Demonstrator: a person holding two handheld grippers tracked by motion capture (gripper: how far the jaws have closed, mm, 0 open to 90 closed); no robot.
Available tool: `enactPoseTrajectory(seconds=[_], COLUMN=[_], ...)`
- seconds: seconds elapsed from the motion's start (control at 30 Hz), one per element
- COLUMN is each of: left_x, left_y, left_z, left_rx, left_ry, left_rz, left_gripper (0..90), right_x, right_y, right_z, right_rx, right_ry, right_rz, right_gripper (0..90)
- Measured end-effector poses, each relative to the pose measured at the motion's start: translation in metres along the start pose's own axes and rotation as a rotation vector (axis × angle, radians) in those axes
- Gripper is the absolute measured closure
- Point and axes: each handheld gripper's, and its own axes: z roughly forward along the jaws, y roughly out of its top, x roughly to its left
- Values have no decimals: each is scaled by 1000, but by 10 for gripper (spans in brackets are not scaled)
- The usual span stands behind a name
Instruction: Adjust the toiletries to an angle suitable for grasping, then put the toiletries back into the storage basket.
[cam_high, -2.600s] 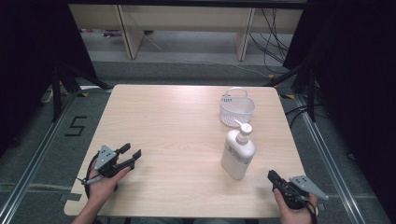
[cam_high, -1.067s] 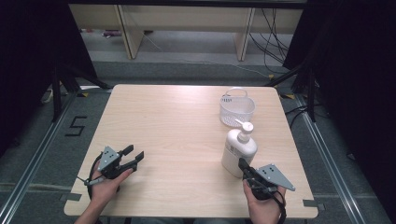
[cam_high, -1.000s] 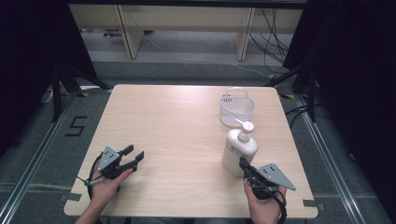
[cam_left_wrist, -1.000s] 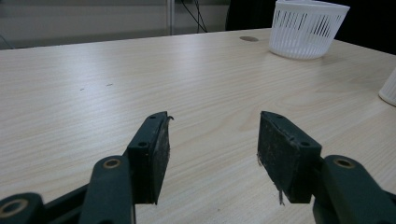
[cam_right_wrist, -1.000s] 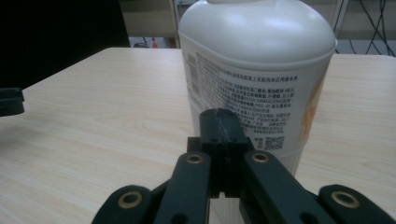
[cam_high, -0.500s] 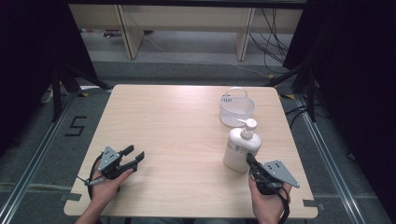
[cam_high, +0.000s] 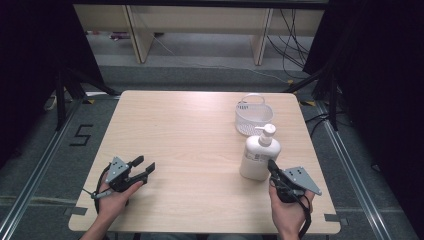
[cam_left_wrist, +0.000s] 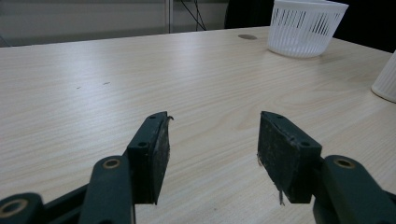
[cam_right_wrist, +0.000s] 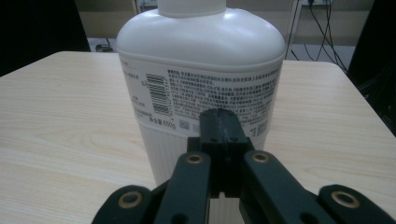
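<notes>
1. On the right half of the wooden counter (cam_high: 200, 130) a white pump bottle (cam_high: 260, 157) stands upright, its pump head at the top and its printed label with a barcode turned toward the near edge.
2. Just beyond the bottle, toward the far right corner, sits a white slotted basket (cam_high: 254, 116), close to the bottle; whether the two touch cannot be told.
3. At the near right, the right tool (cam_right_wrist: 219, 122) is held in the person's right hand (cam_high: 286, 215) and points at the bottle's lower body. Its two black jaws are pressed together with nothing between them, and their tips sit right at the label; contact with the bottle cannot be judged.
4. At the near left, the left tool (cam_left_wrist: 212, 140) rests low over the counter in the left hand (cam_high: 112, 200), well apart from the bottle. Its jaws stand wide apart and hold nothing; bare wood shows between the pads (cam_left_wrist: 286, 156).
</notes>
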Motion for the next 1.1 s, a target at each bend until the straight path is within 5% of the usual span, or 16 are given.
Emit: enactPoseTrajectory(seconds=[0.23,0.37,0.5,0.57,0.77,1.1], left_x=[0,0,1,1,1,1], left_y=[0,0,0,0,0,0], left_z=[0,0,1,1,-1,0], left_rx=[0,1,5,3,-2,-9], left_ry=[0,-4,-1,0,-1,-9], left_rz=[-2,-6,-13,-18,-22,-24], left_gripper=[430,430,429,429,429,429], right_x=[-2,-4,-4,-3,-2,4], right_y=[1,1,-1,-2,-3,7], right_z=[2,3,1,-3,-17,-29], right_rx=[26,13,-6,-6,-87,-146], right_ry=[-21,-39,-33,-21,-45,-116], right_rz=[7,-23,3,39,33,-6], right_gripper=[900,900,900,842,681,501])
